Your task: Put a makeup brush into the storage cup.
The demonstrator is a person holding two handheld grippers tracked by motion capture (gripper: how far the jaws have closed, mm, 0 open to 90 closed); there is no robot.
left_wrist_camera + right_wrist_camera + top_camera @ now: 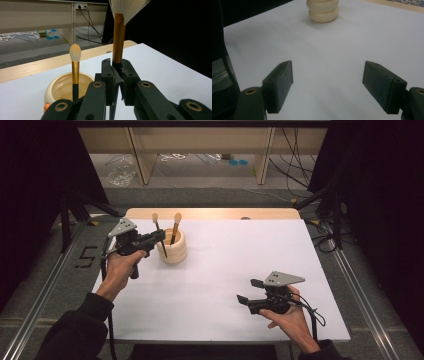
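Two makeup brushes and one cream-coloured ribbed wooden holder [173,251] make up the work on the white tabletop [225,285], which takes most of the high view and is bare apart from them. The holder stands near the far left corner, and the left gripper [159,235] sits just beside its rim, jaws clamped tight on the black handle of one brush [118,40], low down by the gold ferrule; that brush stands upright with its pale fan of bristles at the top. The other brush [75,68] leans inside the holder, its rounded tip up. The right gripper [249,291] rests well apart near the front right of the tabletop, its jaws spread wide with nothing between them, pointing toward the holder across the bare surface. My judgement is that the job stands about halfway: one brush is settled in the holder, while the gripped one is either going in or coming out, and the pictures cannot settle which. The lower end of the gripped handle is hidden behind the jaws, so whether it reaches into the holder is unclear, and its bristles are cut off at the top of the left gripper view.
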